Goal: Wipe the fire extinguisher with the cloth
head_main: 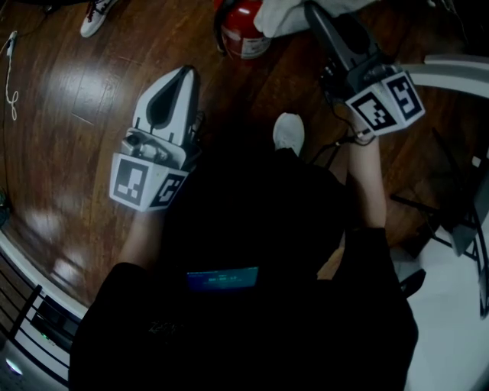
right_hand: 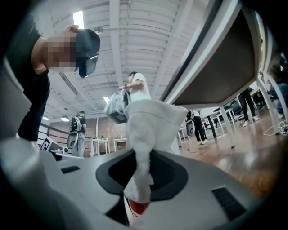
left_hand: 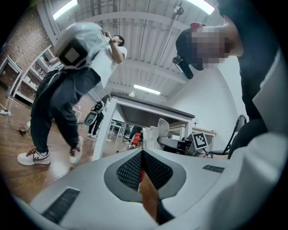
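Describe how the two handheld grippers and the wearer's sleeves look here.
The left gripper has a pale grey tapering shell with a dark teardrop inset; the right gripper matches, looking darker in the head view. Each carries a cube of black-and-white square markers. Black cables trail by the right one. The person wears a black top, forearms uncovered.

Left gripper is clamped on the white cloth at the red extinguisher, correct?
Wrong gripper. The right gripper is clamped on the white cloth at the red extinguisher, as the right gripper view shows; the left gripper is shut on nothing.
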`<state>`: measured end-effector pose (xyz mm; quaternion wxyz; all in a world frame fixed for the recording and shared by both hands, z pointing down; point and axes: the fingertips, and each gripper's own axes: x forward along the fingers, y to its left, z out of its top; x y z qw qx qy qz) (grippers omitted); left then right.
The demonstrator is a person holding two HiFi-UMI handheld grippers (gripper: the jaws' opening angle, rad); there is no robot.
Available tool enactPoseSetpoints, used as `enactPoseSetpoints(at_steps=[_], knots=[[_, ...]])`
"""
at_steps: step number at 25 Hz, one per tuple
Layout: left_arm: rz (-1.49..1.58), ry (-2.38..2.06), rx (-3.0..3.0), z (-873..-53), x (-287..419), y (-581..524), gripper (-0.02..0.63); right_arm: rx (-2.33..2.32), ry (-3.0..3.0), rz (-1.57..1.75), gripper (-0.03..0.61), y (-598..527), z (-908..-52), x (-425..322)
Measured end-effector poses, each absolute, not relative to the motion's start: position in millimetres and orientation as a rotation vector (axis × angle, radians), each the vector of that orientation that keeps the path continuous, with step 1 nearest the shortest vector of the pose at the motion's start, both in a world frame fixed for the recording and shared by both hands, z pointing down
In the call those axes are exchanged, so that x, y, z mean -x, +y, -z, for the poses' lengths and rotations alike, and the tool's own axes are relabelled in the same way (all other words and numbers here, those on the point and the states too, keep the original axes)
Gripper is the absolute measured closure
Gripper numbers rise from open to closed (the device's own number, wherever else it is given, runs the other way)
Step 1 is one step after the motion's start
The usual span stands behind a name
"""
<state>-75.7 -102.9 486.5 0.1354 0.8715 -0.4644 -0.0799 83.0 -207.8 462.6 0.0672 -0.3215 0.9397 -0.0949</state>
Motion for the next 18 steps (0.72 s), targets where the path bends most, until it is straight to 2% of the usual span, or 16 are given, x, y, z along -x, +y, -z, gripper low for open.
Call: enactPoseSetpoints(at_steps=[9, 18], knots=[[0.212, -1.356, -2.526, -485.3, 74.4, -102.5, 0.615, 1.090, 2.939, 0.284, 0.482, -219.4, -518.5, -80.1], [0.197, -1.354, -2.515, -495.3, 75.0, -105.1, 0.615, 1.119, 2.966, 0.513, 0.482, -218.1, -616.7, -92.4]])
